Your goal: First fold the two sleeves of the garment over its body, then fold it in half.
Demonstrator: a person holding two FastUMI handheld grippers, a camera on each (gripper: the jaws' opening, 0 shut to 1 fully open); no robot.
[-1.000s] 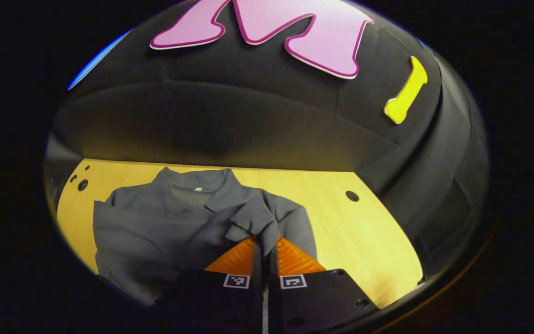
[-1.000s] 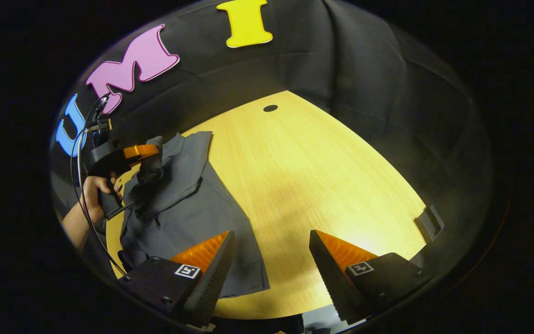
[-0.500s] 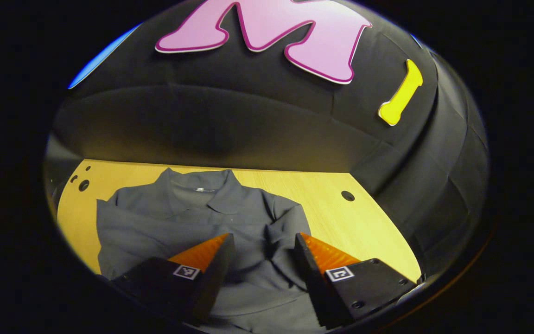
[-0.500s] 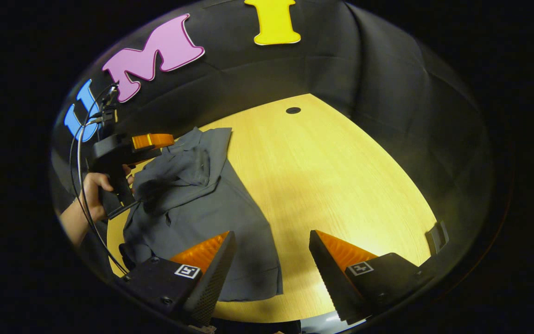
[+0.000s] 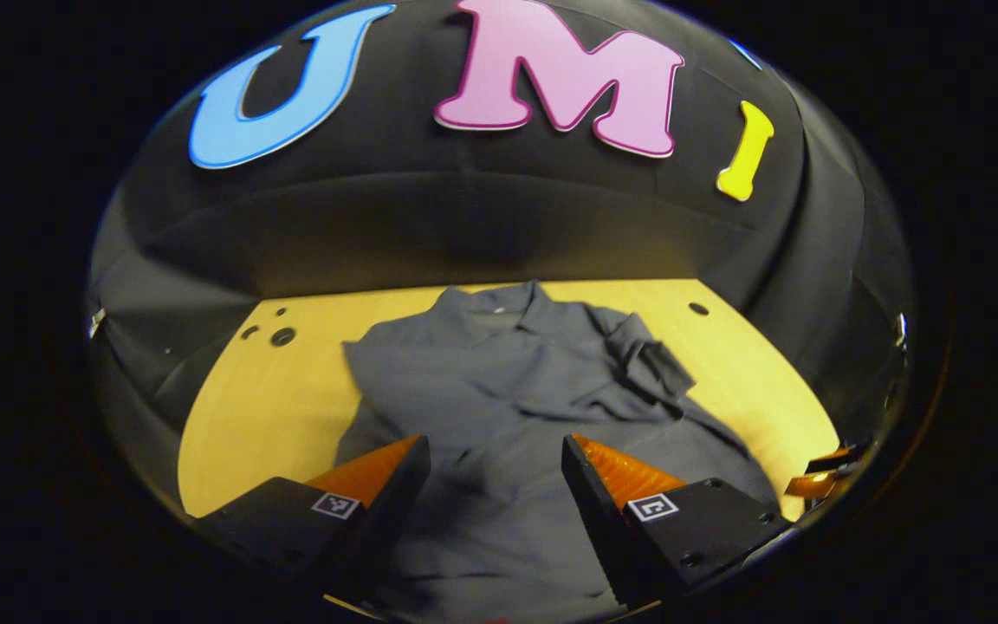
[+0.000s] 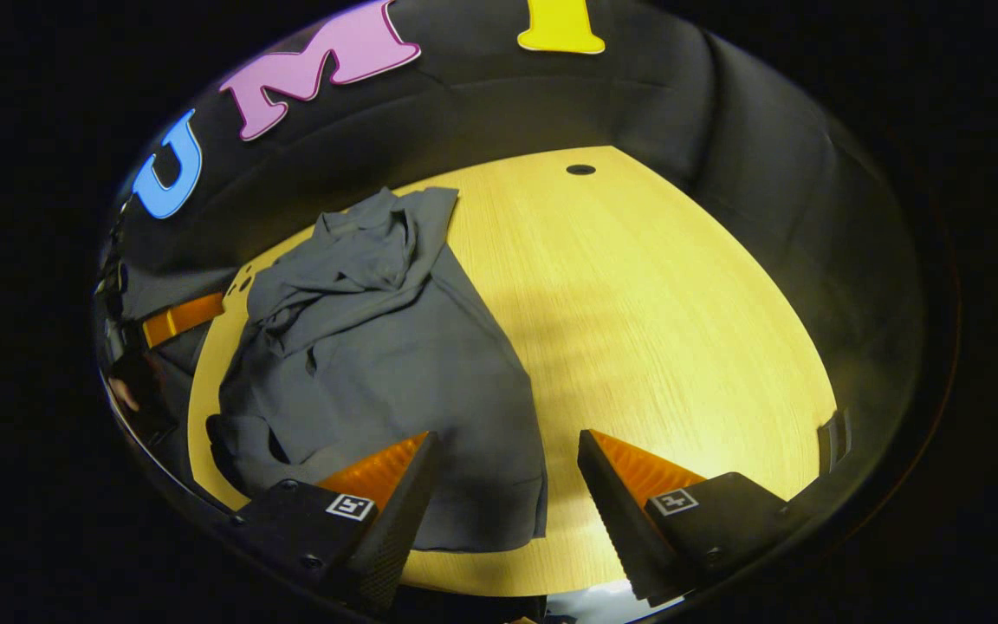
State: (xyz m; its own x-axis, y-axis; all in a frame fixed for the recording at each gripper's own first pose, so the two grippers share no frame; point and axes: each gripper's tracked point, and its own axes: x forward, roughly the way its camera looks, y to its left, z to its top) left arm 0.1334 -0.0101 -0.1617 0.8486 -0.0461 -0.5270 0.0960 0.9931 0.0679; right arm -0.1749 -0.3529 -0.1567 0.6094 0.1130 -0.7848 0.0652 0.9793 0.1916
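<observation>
A grey collared shirt (image 5: 508,390) lies on the yellow wooden table (image 5: 265,407), collar at the far side. Both sleeves lie over its body; one is bunched at the right (image 5: 651,364). My left gripper (image 5: 495,459) hangs open above the shirt's lower half, holding nothing. In the right gripper view the shirt (image 6: 369,347) lies at the left, rumpled near the collar. My right gripper (image 6: 508,451) stands open over the shirt's near hem corner, with nothing between its fingers. The left gripper (image 6: 178,316) shows at the far left edge there, with a hand (image 6: 131,394) below it.
Round holes pierce the table at the far left (image 5: 282,335) and far right (image 5: 698,308). A wide bare stretch of table (image 6: 655,329) lies right of the shirt. A small dark fitting (image 6: 828,429) sits on the table's right rim. Black cloth walls close the far sides.
My left gripper opened, let the sleeve drop on the shirt's body, then drew back and away. The right gripper stayed open and shifted a little.
</observation>
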